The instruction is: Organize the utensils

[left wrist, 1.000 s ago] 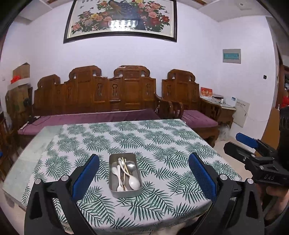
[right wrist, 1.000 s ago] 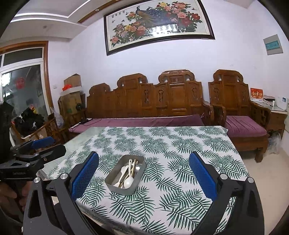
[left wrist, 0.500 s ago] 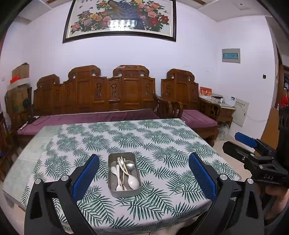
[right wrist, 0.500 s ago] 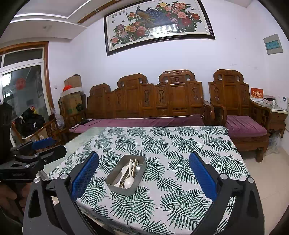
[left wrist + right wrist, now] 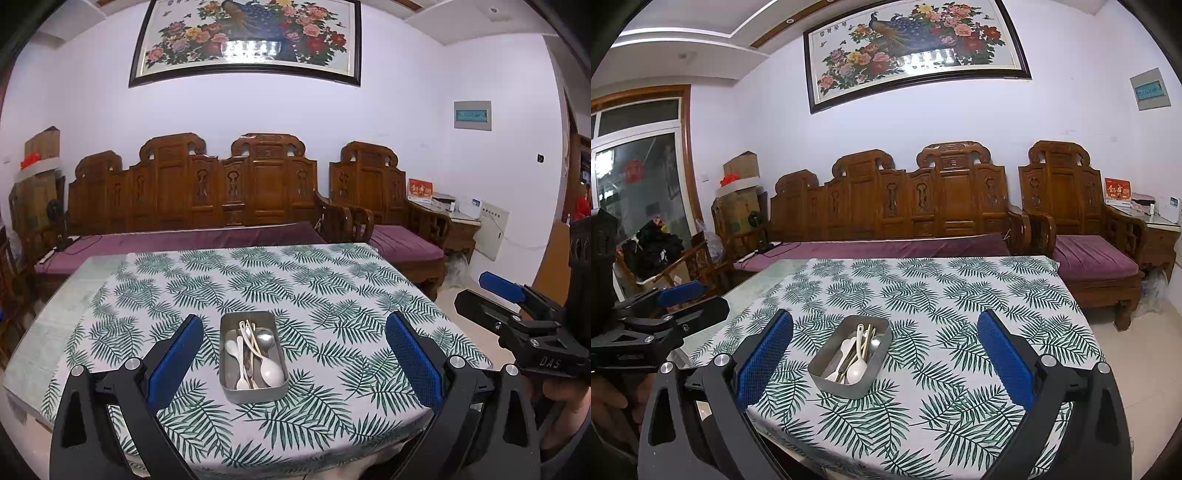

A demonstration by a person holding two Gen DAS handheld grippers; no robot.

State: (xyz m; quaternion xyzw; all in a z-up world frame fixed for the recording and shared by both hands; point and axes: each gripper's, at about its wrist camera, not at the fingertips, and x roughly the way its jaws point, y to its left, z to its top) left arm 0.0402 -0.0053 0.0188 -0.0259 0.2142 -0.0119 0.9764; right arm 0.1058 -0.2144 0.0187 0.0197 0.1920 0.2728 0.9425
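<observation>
Both my tongs hang above the near edge of the table (image 5: 55, 332), neither touching anything. My left gripper (image 5: 293, 350) stands wide open, its blue pads (image 5: 173, 360) spread far apart with nothing between them; my right gripper (image 5: 884, 350) is spread just as wide and equally empty. Seen from the left wrist, the right gripper sits off to the right, beyond the table's corner, with my hand (image 5: 561, 391) under it. The metal tin (image 5: 253, 356) rests on the leaf-print tablecloth (image 5: 295, 280) near the front edge — framed between my left fingers, though well ahead of them. Inside it lies a jumble: white spoons (image 5: 271, 371), a metal spoon (image 5: 266, 338), and pale chopsticks (image 5: 253, 332), all overlapping lengthwise. From the right wrist the same tin (image 5: 849, 356) sits left of centre, turned at an angle, contents crossed over one another. The cloth around the tin carries nothing else. Behind the table — a carved wooden bench (image 5: 192, 192) with a purple cushion, and a framed flower painting (image 5: 245, 37) on the wall.
</observation>
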